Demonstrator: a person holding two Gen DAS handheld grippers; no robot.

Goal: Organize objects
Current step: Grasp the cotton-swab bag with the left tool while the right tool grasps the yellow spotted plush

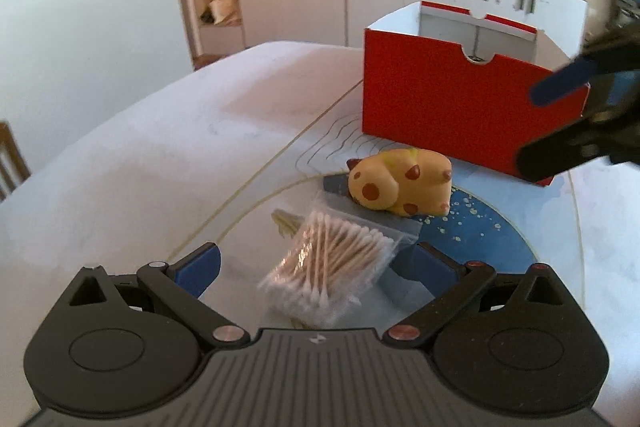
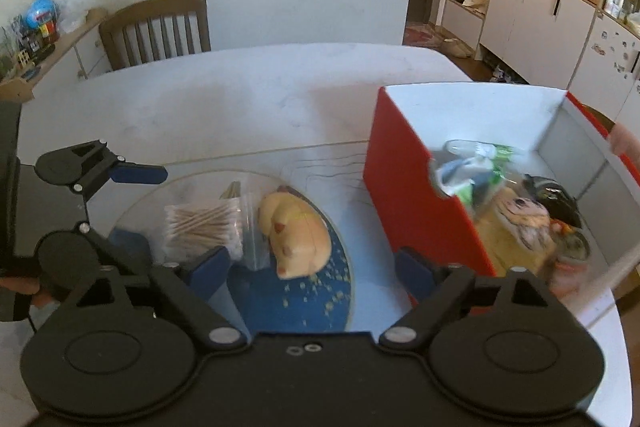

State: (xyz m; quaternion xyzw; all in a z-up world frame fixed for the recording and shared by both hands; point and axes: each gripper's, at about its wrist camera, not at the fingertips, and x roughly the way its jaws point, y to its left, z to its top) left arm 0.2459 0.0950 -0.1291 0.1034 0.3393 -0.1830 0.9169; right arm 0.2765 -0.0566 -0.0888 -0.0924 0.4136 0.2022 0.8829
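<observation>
Clear plastic wrapped the bag of cotton swabs (image 1: pixel 332 263), which lay low in the left wrist frame, directly between the spread fingers of the left gripper (image 1: pixel 316 267), its sticks running from lower left toward upper right. Nothing was gripped; the jaws stood wide around it. The right gripper (image 2: pixel 312 271) was also open and empty, nearer the yellow toy (image 2: pixel 294 231) at frame centre. The red box (image 2: pixel 408 195) stood to the right, already holding several items.
</observation>
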